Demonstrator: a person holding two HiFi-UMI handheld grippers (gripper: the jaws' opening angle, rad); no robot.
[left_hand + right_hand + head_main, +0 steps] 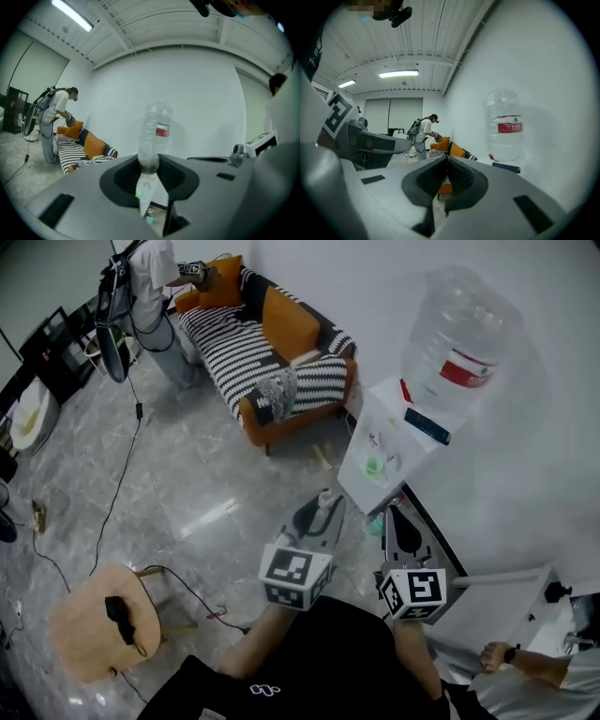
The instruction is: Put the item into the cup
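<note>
ok so from where I'm standing, nothing's been grabbed. The left hand-held gripper (323,505) has its jaws spread partway with nothing between them. Through the gap you just see the white bench (361,484) and the neck end of the big water jug (455,329). The right hand-held gripper (395,514) looks pressed together at the tips, with only a thin slit lower down, and it isn't pinching anything either.

Both are held side by side in the air just off the near edge of the bench, pointing roughly level at it and touching nothing. My best guess for the task's thing is a small green object (375,465), which sits on the bench top close to that near edge. It's just beyond the tips of both grippers and more or less between their two lines, near them but clearly apart. I honestly can't tell if it's the cup or the item, it's too small. There are a couple of pale bits next to it that I can't make out either.

The jug stands at the far corner of the bench, with a dark flat thing (427,426) lying just beside its base. Across the room there's a striped sofa (253,343) with orange cushions and another person (155,277) bent over its far end. A round wooden stool (89,624) stands off to the left.
</note>
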